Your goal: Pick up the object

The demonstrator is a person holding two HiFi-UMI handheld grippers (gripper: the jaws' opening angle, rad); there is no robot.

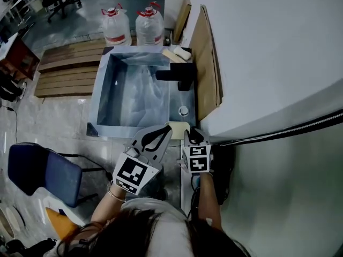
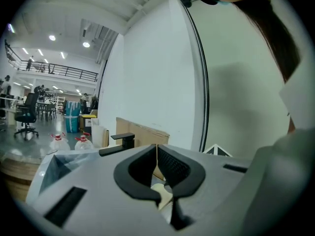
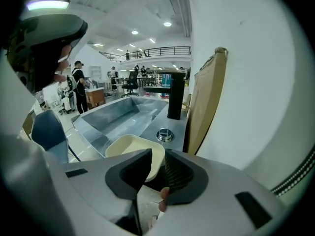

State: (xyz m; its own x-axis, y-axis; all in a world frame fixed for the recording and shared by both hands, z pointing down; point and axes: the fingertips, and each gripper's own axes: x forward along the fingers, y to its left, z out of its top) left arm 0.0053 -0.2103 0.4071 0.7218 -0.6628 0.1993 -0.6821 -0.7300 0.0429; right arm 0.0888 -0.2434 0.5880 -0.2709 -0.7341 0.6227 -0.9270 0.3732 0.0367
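Observation:
A cream plastic dish sits on the near right corner of a steel sink, by the wall. In the right gripper view the dish lies just ahead, and its near right rim runs into the narrow gap between the jaws. My right gripper is shut on that rim. My left gripper hovers at the dish's left corner. Its jaws meet at the tips with nothing between them, and a bit of the cream dish shows below them.
A black faucet and a round drain knob stand on the sink's right ledge. A cardboard sheet leans on the white wall. Two water bottles stand behind the sink. A blue chair is at the left.

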